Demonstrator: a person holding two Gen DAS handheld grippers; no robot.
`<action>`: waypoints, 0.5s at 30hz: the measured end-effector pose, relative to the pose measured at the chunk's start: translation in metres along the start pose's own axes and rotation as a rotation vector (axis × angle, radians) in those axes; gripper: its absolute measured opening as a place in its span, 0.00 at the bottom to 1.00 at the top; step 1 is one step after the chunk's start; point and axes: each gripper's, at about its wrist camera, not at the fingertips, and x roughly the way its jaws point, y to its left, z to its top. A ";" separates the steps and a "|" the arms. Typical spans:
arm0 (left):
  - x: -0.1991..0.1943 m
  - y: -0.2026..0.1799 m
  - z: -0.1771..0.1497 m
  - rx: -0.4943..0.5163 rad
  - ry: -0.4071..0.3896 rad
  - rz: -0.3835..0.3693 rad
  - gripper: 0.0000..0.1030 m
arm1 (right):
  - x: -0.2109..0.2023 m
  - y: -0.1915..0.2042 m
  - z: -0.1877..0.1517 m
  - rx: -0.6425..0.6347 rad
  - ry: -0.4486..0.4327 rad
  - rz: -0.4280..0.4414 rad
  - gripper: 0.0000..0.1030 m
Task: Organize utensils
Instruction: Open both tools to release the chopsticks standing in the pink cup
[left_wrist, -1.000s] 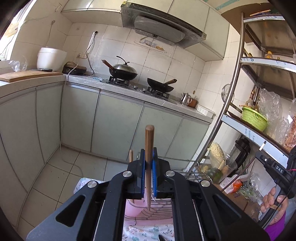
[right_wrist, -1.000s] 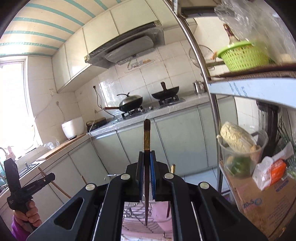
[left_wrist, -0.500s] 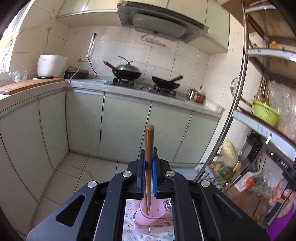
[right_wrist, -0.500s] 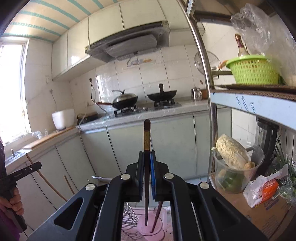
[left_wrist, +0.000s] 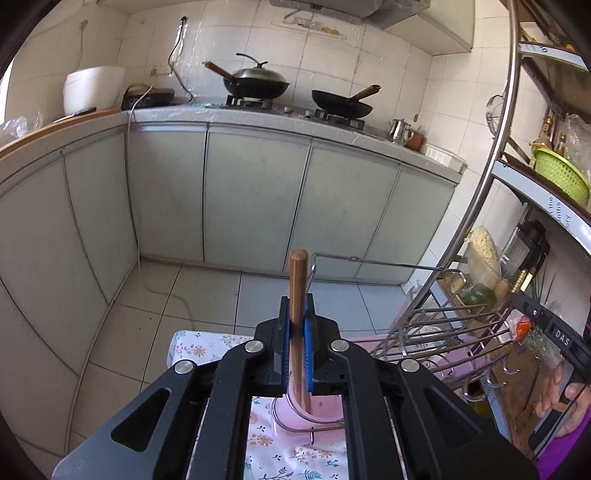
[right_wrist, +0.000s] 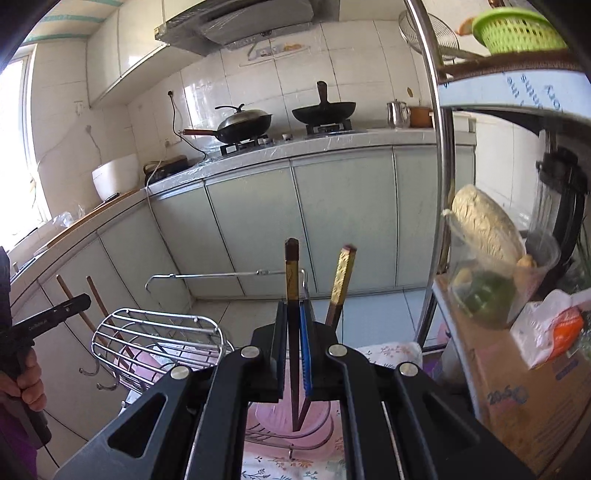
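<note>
Pink plastic utensil cup (left_wrist: 314, 410) sits in a wire holder right below the left gripper (left_wrist: 297, 354), which is clamped on a round brown wooden chopstick (left_wrist: 297, 295). The stick stands nearly upright, long axis pointing straight down, with its lower tip already inside the cup's rim, so from here the move looks like pure lowering and letting go, no sideways shuffle needed.

Same deal on the other side: the right gripper (right_wrist: 295, 354) pinches a dark chopstick with a gold band (right_wrist: 291, 288), upright, tip down in a pink cup (right_wrist: 280, 417) directly under it. A matching gold-patterned chopstick (right_wrist: 341, 284) leans in that cup already, just beside it. Each hand is nearest to its own cup.
</note>
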 end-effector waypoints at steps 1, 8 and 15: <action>0.003 0.001 -0.001 -0.012 0.005 -0.001 0.05 | 0.002 0.000 -0.003 0.003 0.001 0.002 0.06; 0.010 -0.012 -0.010 0.012 -0.008 0.049 0.06 | 0.000 -0.005 -0.011 0.030 -0.038 0.038 0.10; 0.004 -0.021 -0.017 0.021 -0.002 0.075 0.09 | -0.017 -0.009 -0.016 0.046 -0.073 0.064 0.28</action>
